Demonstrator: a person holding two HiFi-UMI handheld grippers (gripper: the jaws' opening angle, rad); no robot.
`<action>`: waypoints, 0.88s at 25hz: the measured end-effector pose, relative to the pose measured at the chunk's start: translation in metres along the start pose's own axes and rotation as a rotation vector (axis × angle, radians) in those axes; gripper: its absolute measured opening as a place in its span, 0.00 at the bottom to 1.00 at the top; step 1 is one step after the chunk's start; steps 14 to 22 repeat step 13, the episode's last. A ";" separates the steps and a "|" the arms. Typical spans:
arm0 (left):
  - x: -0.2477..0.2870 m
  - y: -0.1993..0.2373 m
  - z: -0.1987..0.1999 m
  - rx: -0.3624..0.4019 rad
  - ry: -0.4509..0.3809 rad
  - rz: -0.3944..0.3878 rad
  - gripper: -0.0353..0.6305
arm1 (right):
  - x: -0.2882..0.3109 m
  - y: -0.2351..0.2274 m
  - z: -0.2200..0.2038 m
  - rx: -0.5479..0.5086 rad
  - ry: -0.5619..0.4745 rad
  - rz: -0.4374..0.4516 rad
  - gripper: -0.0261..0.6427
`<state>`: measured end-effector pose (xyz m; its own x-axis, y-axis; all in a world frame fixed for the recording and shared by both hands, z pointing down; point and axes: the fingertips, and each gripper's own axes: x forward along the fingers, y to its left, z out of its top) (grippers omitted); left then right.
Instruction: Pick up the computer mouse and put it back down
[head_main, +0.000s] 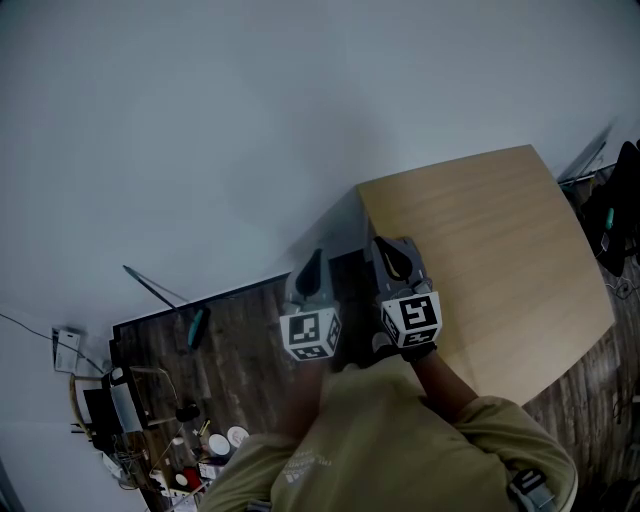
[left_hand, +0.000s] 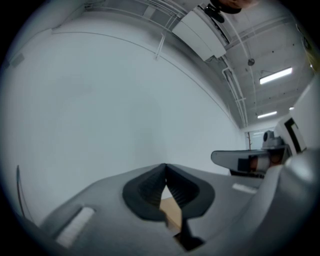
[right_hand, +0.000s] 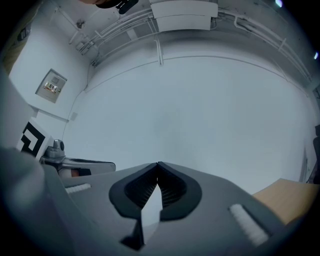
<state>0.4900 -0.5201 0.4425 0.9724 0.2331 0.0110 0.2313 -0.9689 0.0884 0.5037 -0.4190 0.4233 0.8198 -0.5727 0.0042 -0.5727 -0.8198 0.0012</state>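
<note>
So, quick read for you: both sets of fingers are clenched w/ nothing in them. Your left gripper (head_main: 312, 265) has its black ribbed fingers (left_hand: 150, 192) meeting at the tips, w/ only a sliver of wood showing thru the gap below them. Your right gripper (head_main: 398, 258) is the same deal, fingers (right_hand: 172, 192) tip to tip and just the plain white wall (head_main: 200, 120) behind. Both point level at that wall, side by side and close in front of your chest, marker cubes (head_main: 412, 320) facing up at the head cam.

Problem is the computer mouse: can't find it in any view. The light wooden counter (head_main: 500, 260) sits off to your right and the part that shows looks bare. So the mouse is either hidden under your arms/grippers or out of frame, can't tell which.

What matters for the next move imo: the counter lies to the right of and below both grippers. In the head view the right gripper lines up over its left edge, while the left one hangs over the dark wood-plank floor (head_main: 240, 330). So your right hand is nearer to anything on that counter. No long axis to give you, since the mouse isn't visible. Whether the pick-up is yet to start or already done, can't say from this.
</note>
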 end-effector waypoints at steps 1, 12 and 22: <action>-0.001 0.000 0.001 -0.001 -0.001 0.001 0.05 | -0.002 0.001 0.001 0.002 -0.001 -0.001 0.05; -0.026 0.003 -0.005 -0.022 0.004 -0.011 0.05 | -0.024 0.021 0.017 0.002 -0.036 -0.022 0.05; -0.027 0.003 -0.005 -0.022 0.003 -0.011 0.05 | -0.026 0.023 0.018 0.001 -0.037 -0.022 0.05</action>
